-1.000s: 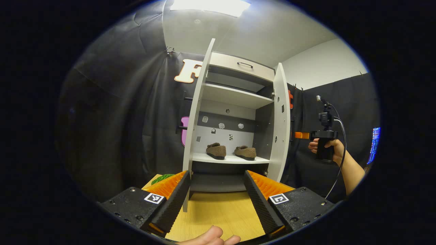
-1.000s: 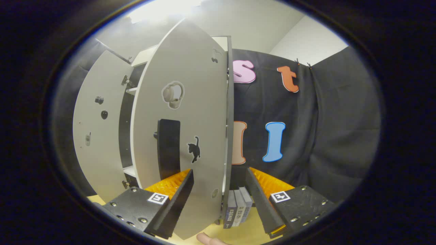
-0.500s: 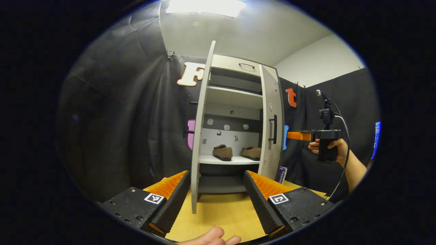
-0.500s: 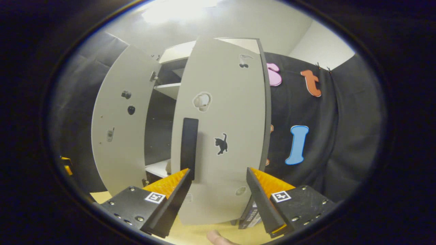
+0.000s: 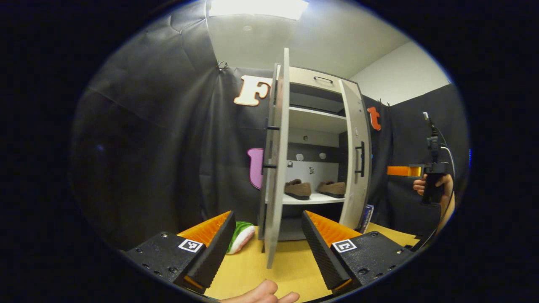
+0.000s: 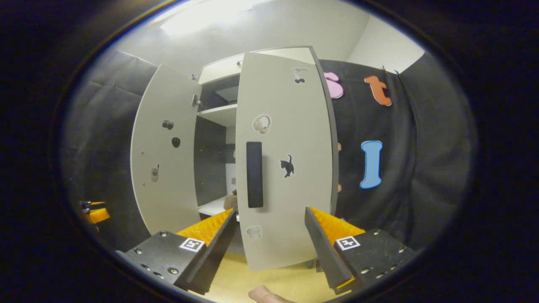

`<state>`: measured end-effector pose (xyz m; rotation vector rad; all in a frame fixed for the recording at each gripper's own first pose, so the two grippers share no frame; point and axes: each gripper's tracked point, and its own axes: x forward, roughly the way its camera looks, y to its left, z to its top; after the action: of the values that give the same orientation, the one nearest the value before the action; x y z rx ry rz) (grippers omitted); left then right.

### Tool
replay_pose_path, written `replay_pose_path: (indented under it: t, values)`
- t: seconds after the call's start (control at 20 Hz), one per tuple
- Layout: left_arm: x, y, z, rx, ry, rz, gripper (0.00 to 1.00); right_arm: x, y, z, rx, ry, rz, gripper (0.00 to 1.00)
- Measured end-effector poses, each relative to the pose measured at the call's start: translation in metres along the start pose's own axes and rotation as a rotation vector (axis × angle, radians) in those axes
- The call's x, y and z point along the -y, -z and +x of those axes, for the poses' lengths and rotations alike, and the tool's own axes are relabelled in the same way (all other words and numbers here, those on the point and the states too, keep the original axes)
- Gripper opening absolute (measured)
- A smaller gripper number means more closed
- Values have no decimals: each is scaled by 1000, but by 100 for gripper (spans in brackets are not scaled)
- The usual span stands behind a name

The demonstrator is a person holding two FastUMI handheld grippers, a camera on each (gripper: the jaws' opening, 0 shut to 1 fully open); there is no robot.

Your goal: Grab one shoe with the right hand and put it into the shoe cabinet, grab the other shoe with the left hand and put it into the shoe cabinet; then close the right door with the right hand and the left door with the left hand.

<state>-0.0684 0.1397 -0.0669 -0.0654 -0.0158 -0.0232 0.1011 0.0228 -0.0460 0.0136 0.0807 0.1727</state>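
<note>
The white shoe cabinet stands on a wooden table. Two brown shoes sit side by side on its lower shelf. The left door stands out edge-on toward my left gripper, which is open with the door's lower corner between its fingers. The right door with its black handle is partly swung in. My right gripper is open in front of that door's outer face. A hand holds the right gripper off to the door's right, apart from it.
A green and white soft item lies on the table left of the cabinet. Some books stand upright at the cabinet's right side. An upper shelf and a top drawer are above the shoes. Black cloth walls surround the table.
The right door has swung further toward shut, and the right gripper has come away from it. My left gripper has shifted left, so the left door now stands edge-on between its fingers.
</note>
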Motion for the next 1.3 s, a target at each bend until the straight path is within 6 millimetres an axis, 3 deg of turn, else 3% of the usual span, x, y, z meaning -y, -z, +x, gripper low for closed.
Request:
replay_pose_path:
  t: [0.1, 0.2, 0.35, 0.55, 0.7, 0.8, 1.0, 1.15, 1.3]
  values:
    - [-29, -4, 6, -2, -39, 11, 96, 3, 11, -13, -14, 51, 4, 98]
    - [-46, -4, 7, -18, -30, 1, 96, 0, 32, -32, -59, 103, 49, 96]
    - [-68, -14, 18, -6, -19, -43, 95, -41, 30, -67, -11, 13, 47, 97]
    - [-104, -19, 35, -9, -60, 32, 96, -50, 35, -110, 25, 40, -5, 98]
    - [-115, -26, 57, -24, -67, 21, 92, -54, 26, -134, 55, 44, -4, 98]
    - [-116, -35, 76, -30, -68, -4, 92, -50, 15, -144, 87, 61, 4, 98]
    - [-99, -46, 118, -62, -50, 18, 95, -41, 1, -159, 130, 76, 51, 98]
    - [-95, -54, 141, -65, -79, 45, 94, -30, 7, -162, 116, 100, 82, 96]
    - [-75, -61, 147, -70, -61, 43, 93, -23, 15, -164, 101, 113, 83, 98]
